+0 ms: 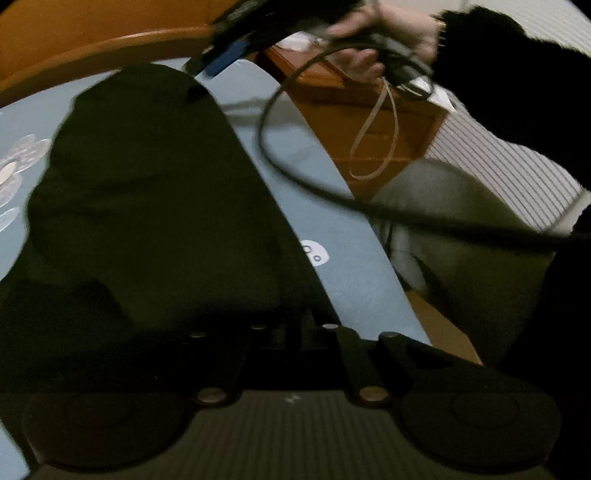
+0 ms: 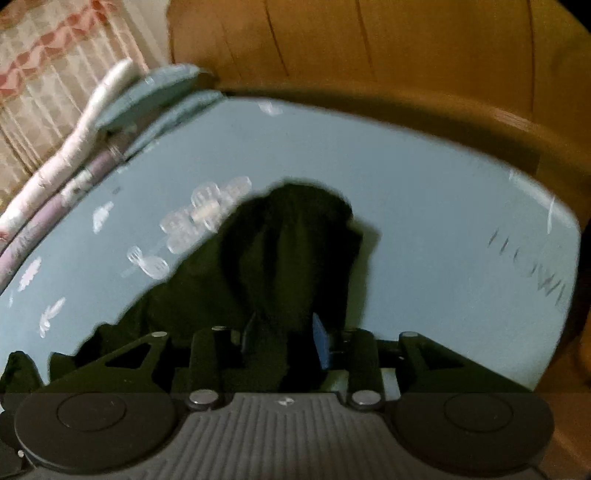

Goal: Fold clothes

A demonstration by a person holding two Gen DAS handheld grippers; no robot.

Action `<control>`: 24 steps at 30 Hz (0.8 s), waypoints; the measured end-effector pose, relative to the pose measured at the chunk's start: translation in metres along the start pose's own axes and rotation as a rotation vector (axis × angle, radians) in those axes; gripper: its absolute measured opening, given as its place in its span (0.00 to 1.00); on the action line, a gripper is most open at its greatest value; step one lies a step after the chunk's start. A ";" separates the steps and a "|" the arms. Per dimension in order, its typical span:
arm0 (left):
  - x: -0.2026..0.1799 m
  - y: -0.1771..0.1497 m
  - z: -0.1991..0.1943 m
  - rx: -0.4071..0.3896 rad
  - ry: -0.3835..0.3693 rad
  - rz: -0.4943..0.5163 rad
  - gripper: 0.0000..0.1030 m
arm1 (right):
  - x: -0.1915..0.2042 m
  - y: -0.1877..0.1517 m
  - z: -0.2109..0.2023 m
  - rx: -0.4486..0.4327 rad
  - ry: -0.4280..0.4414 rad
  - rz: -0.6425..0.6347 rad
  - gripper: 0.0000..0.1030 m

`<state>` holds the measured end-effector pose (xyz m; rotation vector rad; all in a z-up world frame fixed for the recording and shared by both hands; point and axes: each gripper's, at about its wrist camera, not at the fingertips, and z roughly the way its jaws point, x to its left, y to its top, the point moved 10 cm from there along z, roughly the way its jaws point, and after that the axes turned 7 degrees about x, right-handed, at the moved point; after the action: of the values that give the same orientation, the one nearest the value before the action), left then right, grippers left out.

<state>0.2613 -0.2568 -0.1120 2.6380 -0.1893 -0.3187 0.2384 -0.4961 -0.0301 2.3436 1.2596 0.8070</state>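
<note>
A dark garment (image 1: pixel 147 184) lies bunched on the light blue bed sheet (image 1: pixel 343 236). My left gripper (image 1: pixel 291 314) is low over its near end. The jaws stand nearly together and the fingertips are buried in the dark cloth. At the garment's far end a hand (image 1: pixel 369 33) holds my right gripper (image 1: pixel 212 64), its blue pad showing. In the right wrist view the garment (image 2: pixel 295 240) rises in a ridge from my right gripper (image 2: pixel 284 336). A thick fold fills the gap between the two pads (image 2: pixel 320 343). Both views are blurred.
A black cable (image 1: pixel 266 147) loops over the sheet (image 2: pixel 424 221) from the right gripper. A wooden headboard (image 2: pixel 369 48) curves round the bed's far side. Folded bedding (image 2: pixel 74 158) is stacked at the left edge. A wooden nightstand (image 1: pixel 369 122) and the person's light trousers (image 1: pixel 461 229) stand beside the bed.
</note>
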 end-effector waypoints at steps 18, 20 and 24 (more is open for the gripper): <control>0.074 -0.059 -0.022 -0.123 0.249 -0.552 0.27 | 0.031 -0.051 0.063 0.145 -0.143 -0.277 0.37; 0.074 -0.060 -0.025 -0.134 0.243 -0.582 0.28 | 0.029 -0.058 0.056 0.121 -0.142 -0.261 0.38; 0.079 -0.052 -0.047 -0.193 0.262 -0.603 0.28 | 0.050 -0.063 0.034 0.065 -0.167 -0.297 0.49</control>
<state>0.3532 -0.2058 -0.1110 2.4540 0.6958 -0.1666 0.2416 -0.4215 -0.0756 2.1478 1.5299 0.4714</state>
